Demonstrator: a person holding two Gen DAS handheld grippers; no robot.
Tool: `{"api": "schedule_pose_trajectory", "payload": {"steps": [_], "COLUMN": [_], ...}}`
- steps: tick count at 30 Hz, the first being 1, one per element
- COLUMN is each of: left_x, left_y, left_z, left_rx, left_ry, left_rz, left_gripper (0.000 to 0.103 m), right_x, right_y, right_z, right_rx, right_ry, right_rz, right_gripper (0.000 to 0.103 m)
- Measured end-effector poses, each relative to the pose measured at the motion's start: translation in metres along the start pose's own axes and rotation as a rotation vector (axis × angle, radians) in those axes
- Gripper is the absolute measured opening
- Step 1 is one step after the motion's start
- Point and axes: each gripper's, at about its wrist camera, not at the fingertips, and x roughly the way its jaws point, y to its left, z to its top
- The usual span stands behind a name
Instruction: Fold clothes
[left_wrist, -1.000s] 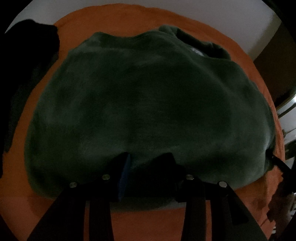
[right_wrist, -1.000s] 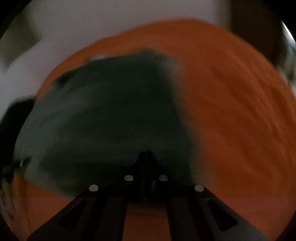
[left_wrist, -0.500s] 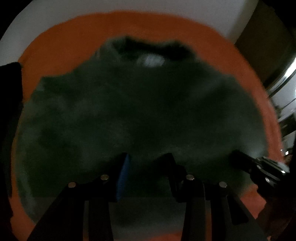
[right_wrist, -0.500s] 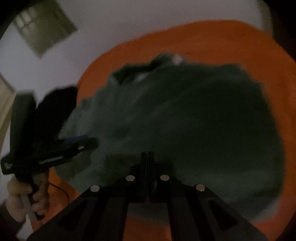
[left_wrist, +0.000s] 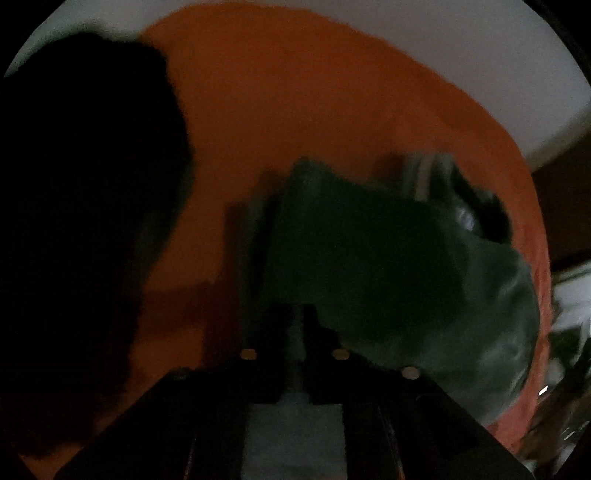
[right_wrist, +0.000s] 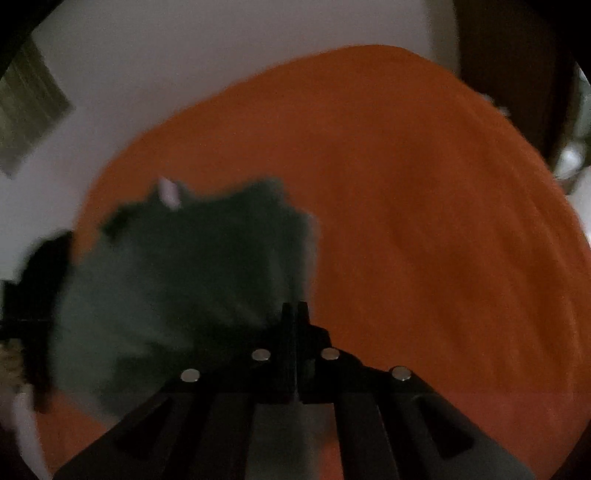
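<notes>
The green garment (right_wrist: 192, 280) lies bunched on the orange cover (right_wrist: 424, 221). The left claw (left_wrist: 299, 314) is closing, cloth apparently between its jaws; the right claw (right_wrist: 294, 310) is opening, its tips empty at the garment's right edge.

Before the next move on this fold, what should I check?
1. Green garment fully on the orange cover: ok.
2. Garment lying flat: not ok, it looks bunched; both views are blurred.
3. Left tongs closing; cloth between the jaws: cannot tell, too dark.
4. Right tongs opening, free of cloth: ok, nothing shows between the jaws; the garment lies to their left.
5. Black garment apart from the green one: ok, orange shows between them in the left wrist view.
</notes>
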Motion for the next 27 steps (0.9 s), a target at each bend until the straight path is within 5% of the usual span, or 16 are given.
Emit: {"api": "schedule_pose_trajectory", "payload": {"steps": [2, 5, 9, 12, 13, 15, 16, 17, 27], "left_x": [0.007, 0.033, 0.048, 0.062, 0.062, 0.058, 0.055, 0.051, 0.009], "left_y": [-0.001, 0.005, 0.030, 0.051, 0.054, 0.056, 0.055, 0.053, 0.062], "left_z": [0.019, 0.039, 0.045, 0.040, 0.037, 0.032, 0.030, 0.028, 0.003], "left_rx": [0.028, -0.021, -0.180, -0.298, -0.315, -0.320, -0.302, -0.270, -0.250], "left_ry": [0.005, 0.083, 0.103, 0.139, 0.137, 0.108, 0.092, 0.074, -0.060], "left_rz": [0.007, 0.021, -0.015, -0.091, -0.122, -0.189, -0.200, -0.193, -0.186], "left_gripper": [0.055, 0.056, 0.057, 0.056, 0.056, 0.053, 0.043, 0.015, 0.003], "right_x": [0.015, 0.051, 0.094, 0.113, 0.110, 0.102, 0.097, 0.092, 0.077], "right_y": [0.004, 0.004, -0.005, -0.017, -0.021, -0.025, -0.025, -0.025, -0.003], "right_z": [0.026, 0.042, 0.063, 0.064, 0.062, 0.058, 0.056, 0.054, 0.073], "right_rx": [0.016, 0.012, 0.046, 0.119, 0.141, 0.174, 0.177, 0.176, 0.107], "right_ry": [0.009, 0.066, 0.132, 0.185, 0.171, 0.124, 0.106, 0.093, -0.008], "right_rz": [0.020, -0.021, -0.062, -0.033, -0.021, 0.004, 0.012, 0.016, -0.025], "right_gripper": [0.058, 0.059, 0.046, 0.009, 0.006, 0.006, 0.006, 0.006, 0.006]}}
